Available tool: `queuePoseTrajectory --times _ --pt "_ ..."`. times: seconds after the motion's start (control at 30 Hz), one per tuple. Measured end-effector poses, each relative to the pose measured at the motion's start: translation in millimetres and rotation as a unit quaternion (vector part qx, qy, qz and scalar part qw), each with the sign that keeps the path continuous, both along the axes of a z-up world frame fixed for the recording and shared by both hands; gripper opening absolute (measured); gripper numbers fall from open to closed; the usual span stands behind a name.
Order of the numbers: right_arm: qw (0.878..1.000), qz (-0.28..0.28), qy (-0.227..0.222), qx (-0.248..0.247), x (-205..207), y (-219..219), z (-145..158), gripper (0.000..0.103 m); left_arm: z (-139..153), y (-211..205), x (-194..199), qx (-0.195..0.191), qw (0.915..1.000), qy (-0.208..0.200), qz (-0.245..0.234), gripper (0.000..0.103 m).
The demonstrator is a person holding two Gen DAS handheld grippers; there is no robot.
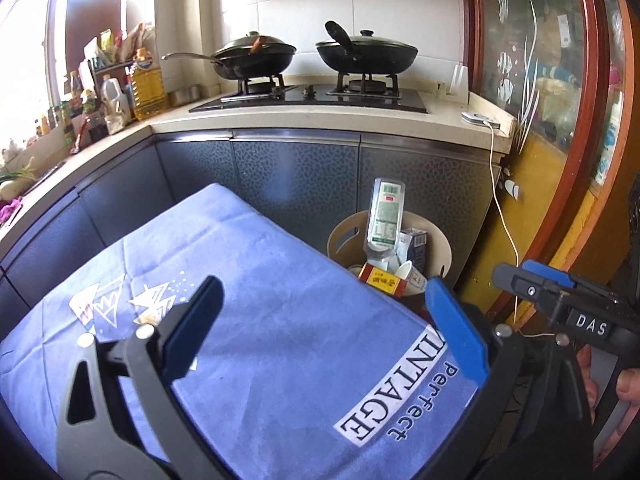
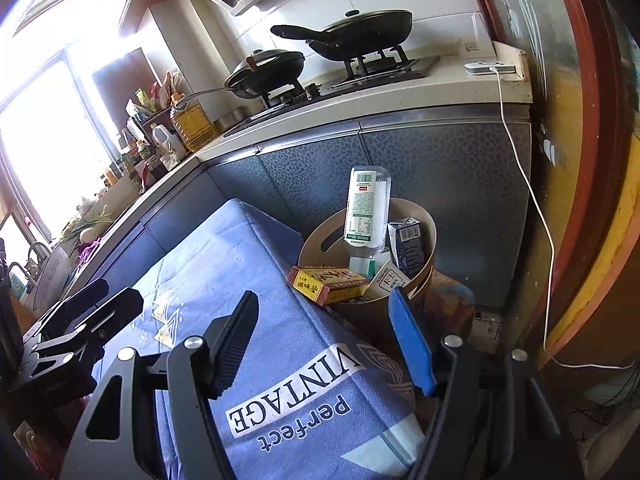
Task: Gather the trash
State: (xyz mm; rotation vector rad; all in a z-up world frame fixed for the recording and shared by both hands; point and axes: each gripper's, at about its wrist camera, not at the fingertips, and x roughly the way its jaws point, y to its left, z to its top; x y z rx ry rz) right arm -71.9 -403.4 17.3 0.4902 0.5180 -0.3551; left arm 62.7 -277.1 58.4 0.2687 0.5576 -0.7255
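Note:
A round beige bin (image 1: pixel 344 236) (image 2: pixel 316 248) stands past the far corner of a table under a blue cloth (image 1: pixel 260 280) (image 2: pixel 240 256). In it are an upturned plastic bottle (image 1: pixel 385 216) (image 2: pixel 366 208), a dark carton (image 1: pixel 416 246) (image 2: pixel 408 244), a red-yellow box (image 1: pixel 382 280) (image 2: pixel 328 284) and a white cup (image 1: pixel 408 272). My left gripper (image 1: pixel 324 328) is open and empty above the cloth; in the right wrist view it shows at the left (image 2: pixel 80 320). My right gripper (image 2: pixel 324 340) is open and empty near the bin; in the left wrist view it shows at the right (image 1: pixel 536 284).
Grey kitchen cabinets (image 1: pixel 296 176) stand behind the table and bin. On the counter are a gas hob with two black pans (image 1: pixel 256 56) (image 1: pixel 366 54), oil bottles (image 1: pixel 148 88) and a charging device with a white cable (image 1: pixel 500 208). A red-framed glass door (image 1: pixel 560 80) is at the right.

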Motion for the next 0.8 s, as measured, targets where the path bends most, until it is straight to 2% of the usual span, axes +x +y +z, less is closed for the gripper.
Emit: queuePoseTrajectory --times 0.33,0.8 --pt "1.0 0.001 -0.001 0.0 -5.1 4.3 1.9 0.068 -0.7 0.9 -4.8 0.012 0.9998 -0.01 0.011 0.097" --pt "1.0 0.01 -0.004 -0.005 -5.5 12.4 11.5 0.068 6.4 6.0 -7.2 0.005 0.9995 -0.019 0.024 0.097"
